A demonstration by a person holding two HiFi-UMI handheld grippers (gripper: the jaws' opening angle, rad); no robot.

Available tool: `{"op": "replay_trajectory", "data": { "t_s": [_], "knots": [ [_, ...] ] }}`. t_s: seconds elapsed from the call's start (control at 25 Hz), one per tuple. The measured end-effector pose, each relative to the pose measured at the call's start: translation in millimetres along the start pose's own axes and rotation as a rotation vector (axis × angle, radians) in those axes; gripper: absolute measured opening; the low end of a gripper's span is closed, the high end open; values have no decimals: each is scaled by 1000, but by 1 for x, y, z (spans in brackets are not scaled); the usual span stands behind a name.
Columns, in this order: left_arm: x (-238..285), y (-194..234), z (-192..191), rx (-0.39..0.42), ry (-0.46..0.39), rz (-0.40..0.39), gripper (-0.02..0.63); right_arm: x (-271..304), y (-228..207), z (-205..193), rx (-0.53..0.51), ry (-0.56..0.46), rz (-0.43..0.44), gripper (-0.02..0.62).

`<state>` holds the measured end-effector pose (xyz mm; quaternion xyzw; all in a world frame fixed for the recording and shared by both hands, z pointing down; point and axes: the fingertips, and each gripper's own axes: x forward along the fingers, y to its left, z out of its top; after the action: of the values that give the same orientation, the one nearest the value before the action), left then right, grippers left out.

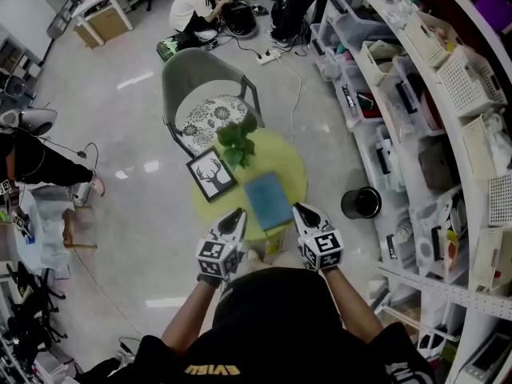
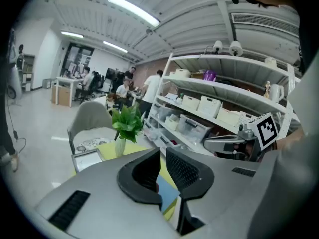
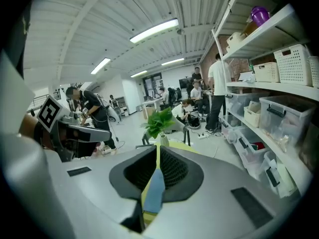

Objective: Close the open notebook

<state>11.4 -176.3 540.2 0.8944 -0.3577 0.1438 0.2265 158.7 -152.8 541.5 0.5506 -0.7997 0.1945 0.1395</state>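
The blue notebook (image 1: pixel 268 201) lies closed and flat on the round yellow-green table (image 1: pixel 292 162). Both grippers hang over the table's near edge, close to the person's body and apart from the notebook. My left gripper (image 1: pixel 237 214) is below-left of it, its jaws drawn together with nothing between them. My right gripper (image 1: pixel 300 209) is below-right, also shut and empty. In the left gripper view the notebook (image 2: pixel 167 193) shows below the closed jaws (image 2: pixel 163 151). In the right gripper view a strip of the blue notebook (image 3: pixel 154 188) shows beneath the closed jaws (image 3: pixel 157 148).
A potted plant (image 1: pixel 238 142) and a framed deer picture (image 1: pixel 211 174) stand on the table's far half. A grey chair (image 1: pixel 208 94) sits behind it. A black bin (image 1: pixel 362 203) and shelves of storage boxes (image 1: pixel 432 134) are to the right. People work farther off.
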Motion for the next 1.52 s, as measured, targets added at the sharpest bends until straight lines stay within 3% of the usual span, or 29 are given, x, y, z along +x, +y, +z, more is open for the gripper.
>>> {"op": "replay_trajectory", "data": {
  "t_s": [0.44, 0.76, 1.52],
  "knots": [
    [-20, -7, 40, 94, -138, 76, 18, -18, 10, 28, -80, -71, 30, 2],
    [-29, -12, 51, 160, -170, 106, 18, -16, 17, 38, -96, -68, 66, 2],
    [-38, -30, 74, 168, -226, 134, 18, -36, 14, 78, -129, -173, 91, 2]
  ]
}}
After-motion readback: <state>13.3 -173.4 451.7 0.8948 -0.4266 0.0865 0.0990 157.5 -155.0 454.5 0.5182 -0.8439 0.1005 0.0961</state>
